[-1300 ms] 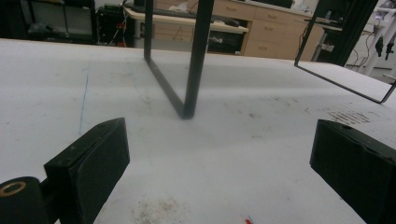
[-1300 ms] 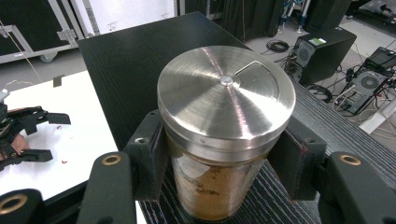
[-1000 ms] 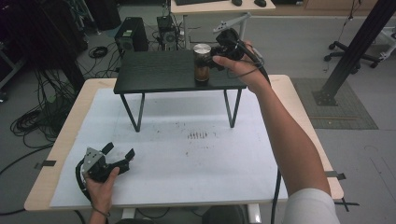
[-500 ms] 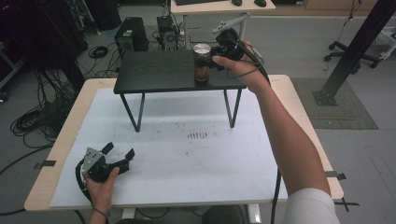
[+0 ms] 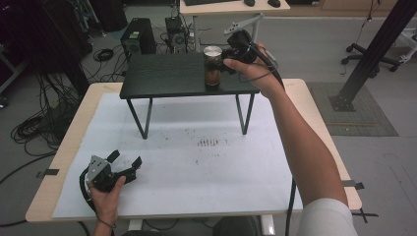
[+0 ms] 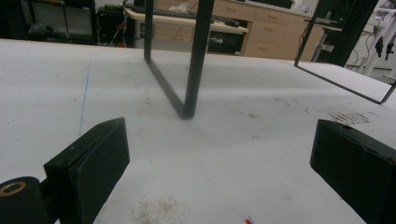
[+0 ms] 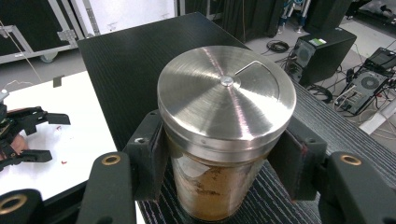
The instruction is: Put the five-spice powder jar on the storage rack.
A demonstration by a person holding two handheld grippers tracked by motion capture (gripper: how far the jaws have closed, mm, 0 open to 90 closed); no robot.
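The jar stands near the top middle of the high view, on the front right part of the small black stand. It has a shiny metal lid and brown powder inside. In the right gripper view the jar fills the middle of the frame.

The right tool is clamped on the jar. Its two black pads sit against the glass on both sides, just under the lid. The jar looks upright, and its bottom seems to be on the black top, though I cannot tell for sure if it is touching.

The left tool is at the lower left of the high view, low over the white desk. Its jaws are spread wide with nothing between them. In the left gripper view you look past them to a thin black leg of the stand.

I think the jar is gripped well, so the grabbing part is done. What is left is to carry it where it should go, or to let go if it is meant to sit on the stand. The lid is on and the left tool has no job yet.
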